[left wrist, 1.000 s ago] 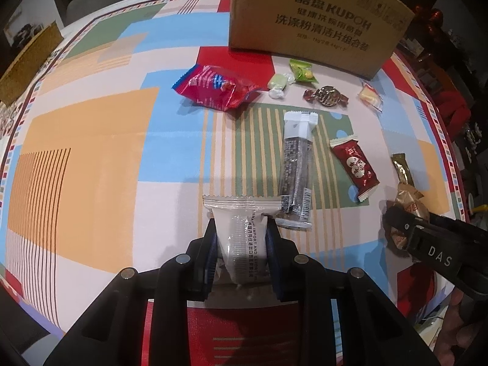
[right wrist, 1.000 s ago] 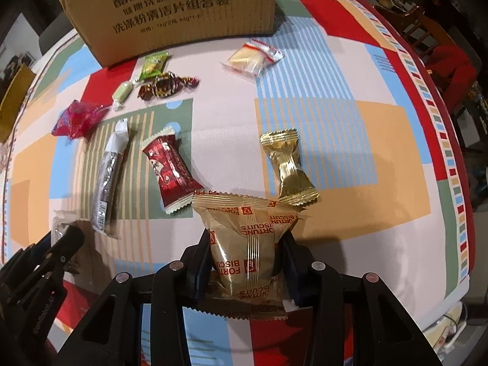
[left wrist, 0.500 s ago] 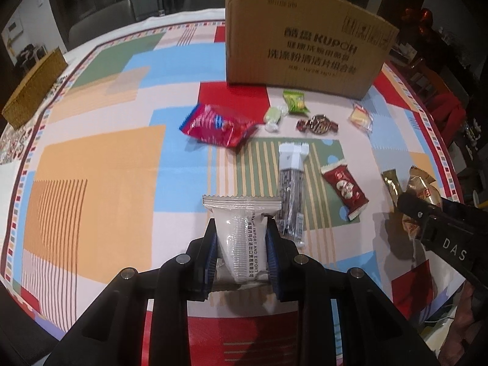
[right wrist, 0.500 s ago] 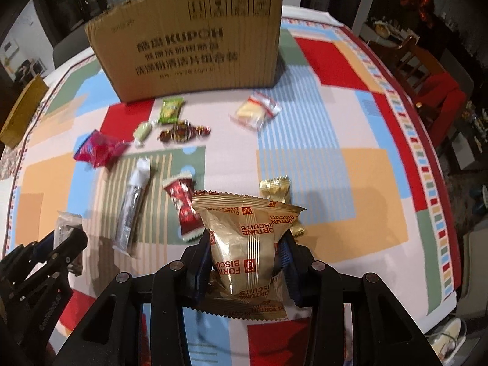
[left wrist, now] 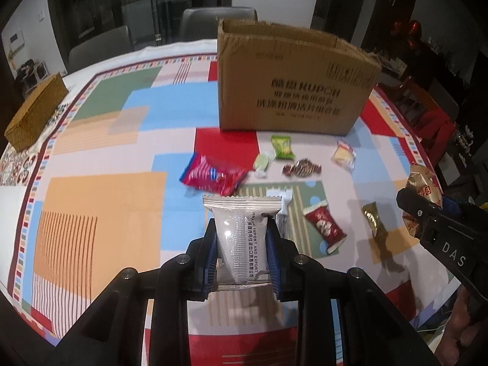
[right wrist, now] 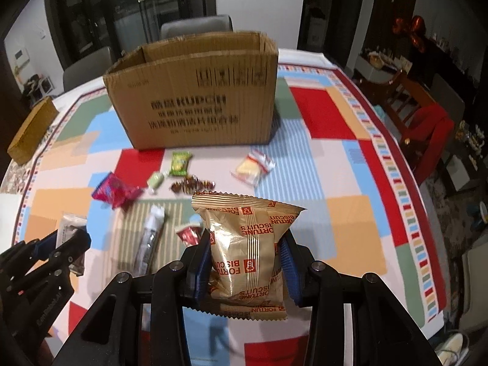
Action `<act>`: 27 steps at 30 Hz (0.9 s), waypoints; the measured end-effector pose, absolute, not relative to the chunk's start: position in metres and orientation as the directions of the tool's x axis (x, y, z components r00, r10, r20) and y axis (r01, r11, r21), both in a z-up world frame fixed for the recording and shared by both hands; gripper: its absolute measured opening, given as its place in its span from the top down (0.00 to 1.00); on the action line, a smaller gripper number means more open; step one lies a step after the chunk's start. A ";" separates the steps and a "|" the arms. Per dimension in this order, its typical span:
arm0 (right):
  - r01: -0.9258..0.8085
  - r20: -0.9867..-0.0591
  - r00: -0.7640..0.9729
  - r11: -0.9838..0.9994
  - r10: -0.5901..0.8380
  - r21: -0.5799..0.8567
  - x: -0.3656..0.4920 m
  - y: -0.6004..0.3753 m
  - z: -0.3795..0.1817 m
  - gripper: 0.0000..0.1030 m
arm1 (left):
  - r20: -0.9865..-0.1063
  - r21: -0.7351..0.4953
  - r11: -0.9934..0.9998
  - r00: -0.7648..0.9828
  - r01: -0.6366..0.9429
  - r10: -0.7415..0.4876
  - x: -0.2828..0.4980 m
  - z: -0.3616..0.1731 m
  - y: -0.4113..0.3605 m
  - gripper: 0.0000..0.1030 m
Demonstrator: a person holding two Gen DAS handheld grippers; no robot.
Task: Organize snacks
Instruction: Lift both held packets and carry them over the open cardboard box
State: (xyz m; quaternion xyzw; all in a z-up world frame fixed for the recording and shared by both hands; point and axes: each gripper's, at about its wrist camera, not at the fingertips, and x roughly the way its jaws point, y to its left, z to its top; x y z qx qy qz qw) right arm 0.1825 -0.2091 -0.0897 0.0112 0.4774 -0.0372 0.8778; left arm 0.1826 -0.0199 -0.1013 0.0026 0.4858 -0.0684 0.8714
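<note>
My left gripper (left wrist: 242, 235) is shut on a white snack packet (left wrist: 241, 238), held above the table. My right gripper (right wrist: 245, 250) is shut on a gold Fortune Biscuits bag (right wrist: 244, 244), also raised. The right gripper also shows at the right of the left wrist view (left wrist: 427, 210), and the left gripper at the left of the right wrist view (right wrist: 71, 245). An open cardboard box (left wrist: 292, 91) (right wrist: 195, 103) stands at the back of the table. Loose snacks lie in front of it: a red bag (left wrist: 213, 177), a green packet (left wrist: 282, 146), a red-white bar (left wrist: 324, 225), a gold candy (left wrist: 373, 219).
The table has a colourful patchwork cloth (left wrist: 100, 152). A woven basket (left wrist: 36, 113) sits at the far left edge. Grey chairs (left wrist: 213, 21) stand behind the table, a red wooden chair (right wrist: 427, 122) at the right. A long silver bar (right wrist: 149, 241) and a yellow packet (right wrist: 253, 167) lie on the cloth.
Both grippers have risen and tilted up with their packets still held. The box's open top and the room behind now show; the table snacks look smaller and farther.
</note>
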 end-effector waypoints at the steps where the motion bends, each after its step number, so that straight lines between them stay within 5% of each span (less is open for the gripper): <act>1: 0.075 -0.833 0.551 0.997 -0.056 -0.017 0.183 -0.209 -0.087 0.59 | -0.843 -0.061 0.990 0.525 0.124 -0.118 0.184 -0.098 -0.020 0.72; 27: 0.048 -0.671 0.740 0.999 -0.047 -0.016 0.217 -0.210 -0.019 0.59 | -0.736 -0.035 0.985 0.663 0.168 -0.139 0.226 -0.029 -0.027 0.72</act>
